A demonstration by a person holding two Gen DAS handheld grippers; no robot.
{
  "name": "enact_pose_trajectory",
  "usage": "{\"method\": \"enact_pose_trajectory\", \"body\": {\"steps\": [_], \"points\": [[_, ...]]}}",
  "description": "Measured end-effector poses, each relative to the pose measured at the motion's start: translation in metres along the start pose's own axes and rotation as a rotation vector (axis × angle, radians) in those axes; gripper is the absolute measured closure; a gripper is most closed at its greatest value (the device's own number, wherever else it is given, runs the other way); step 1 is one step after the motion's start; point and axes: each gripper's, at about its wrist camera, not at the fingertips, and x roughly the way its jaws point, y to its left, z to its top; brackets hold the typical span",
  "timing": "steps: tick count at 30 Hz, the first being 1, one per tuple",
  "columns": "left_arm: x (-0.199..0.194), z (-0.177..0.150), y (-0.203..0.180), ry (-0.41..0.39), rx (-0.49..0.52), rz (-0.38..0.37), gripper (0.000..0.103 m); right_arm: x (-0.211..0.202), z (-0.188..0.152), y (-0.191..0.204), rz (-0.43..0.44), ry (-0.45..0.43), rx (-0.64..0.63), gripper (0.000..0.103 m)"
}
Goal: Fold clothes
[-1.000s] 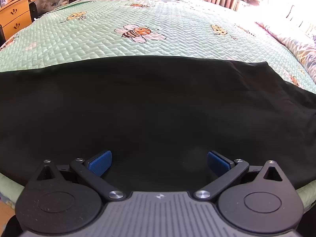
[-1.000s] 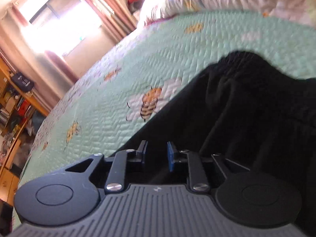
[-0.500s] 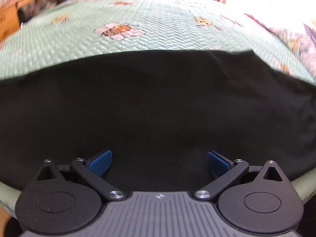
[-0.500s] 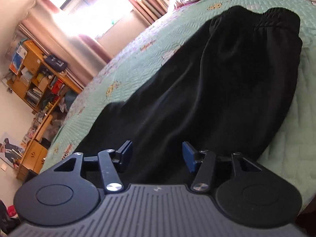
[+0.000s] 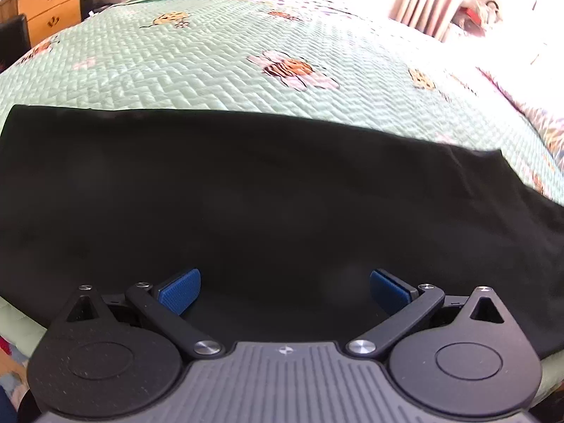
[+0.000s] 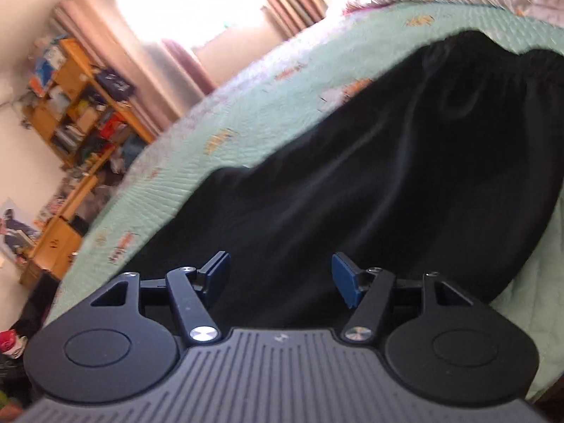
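Black cloth trousers (image 5: 282, 194) are lying spread flat on the green quilted bedspread (image 5: 211, 63), near the bed's front edge. Left gripper (image 5: 284, 287) is hovering over the middle of them. Right gripper (image 6: 280, 278) is hanging over their near end, jaws opening, nothing between. Wooden drawer desk (image 5: 53, 10) is standing beyond the bed, far left.

Black trousers (image 5: 282, 204) flat on bedspread (image 5: 211, 67)

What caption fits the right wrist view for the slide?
Right gripper, jaws opening and empty, over black trousers spread on a green quilted bedspread.
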Motion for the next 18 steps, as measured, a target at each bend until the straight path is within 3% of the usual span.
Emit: {"method": "enact_pose_trajectory", "body": {"steps": [4, 6, 9, 13, 18], "points": [[-0.008, 0.003, 0.013, -0.034, -0.098, -0.022, 0.001, -0.013, 0.002, 0.01, -0.025, -0.064, -0.054, 0.037], [-0.007, 0.004, 0.014, -0.038, -0.1, -0.046, 0.001, -0.019, 0.004, 0.02, -0.047, -0.1, -0.109, 0.034], [0.005, 0.009, 0.008, -0.026, 0.01, -0.008, 0.001, -0.018, 0.007, 0.028, -0.026, -0.107, -0.155, 0.026], [0.01, 0.002, -0.001, -0.021, 0.111, 0.051, 0.001, -0.006, 0.006, 0.032, -0.026, -0.075, -0.137, 0.026], [-0.01, 0.001, 0.014, -0.079, 0.073, 0.059, 0.001, 0.005, -0.005, 0.041, -0.013, -0.024, -0.15, 0.026]]}}
